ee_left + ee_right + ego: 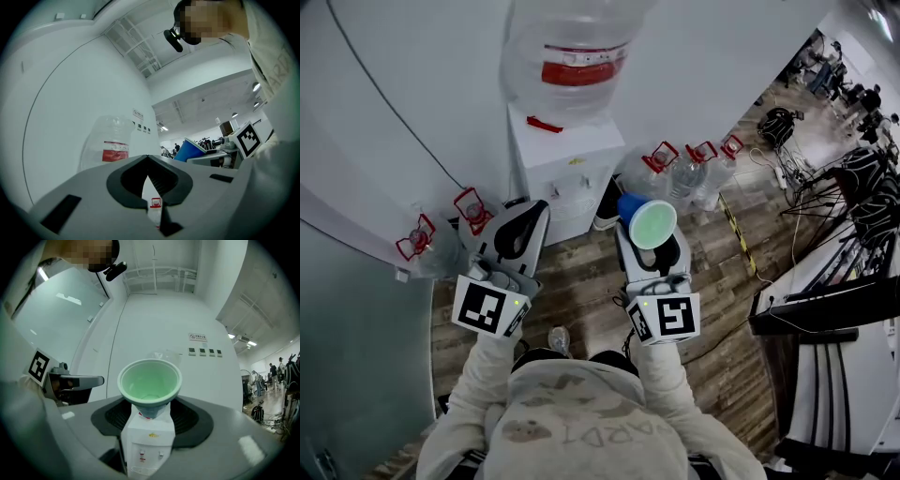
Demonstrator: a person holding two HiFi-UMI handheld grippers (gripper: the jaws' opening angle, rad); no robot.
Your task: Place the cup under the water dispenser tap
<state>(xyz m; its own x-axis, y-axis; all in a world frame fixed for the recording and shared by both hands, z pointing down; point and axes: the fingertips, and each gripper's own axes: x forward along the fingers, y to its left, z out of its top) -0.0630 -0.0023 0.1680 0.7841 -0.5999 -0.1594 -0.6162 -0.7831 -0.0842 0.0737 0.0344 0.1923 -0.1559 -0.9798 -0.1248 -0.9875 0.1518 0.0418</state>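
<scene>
Cup [149, 380] tilted, mouth toward person [572, 422], in right tool [149, 417]

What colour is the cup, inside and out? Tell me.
Green inside, blue outside; the cup shows both in the head view.

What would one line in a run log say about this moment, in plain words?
right gripper: shut on cup | left gripper: shut, empty | water dispenser: ahead of both | cup: not yet under tap

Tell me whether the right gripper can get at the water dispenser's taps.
Probably yes. The right gripper holds the cup in its fingers, facing the water dispenser; the taps show uncovered on its front, with nothing visible between. The left gripper stands off to the side.
</scene>
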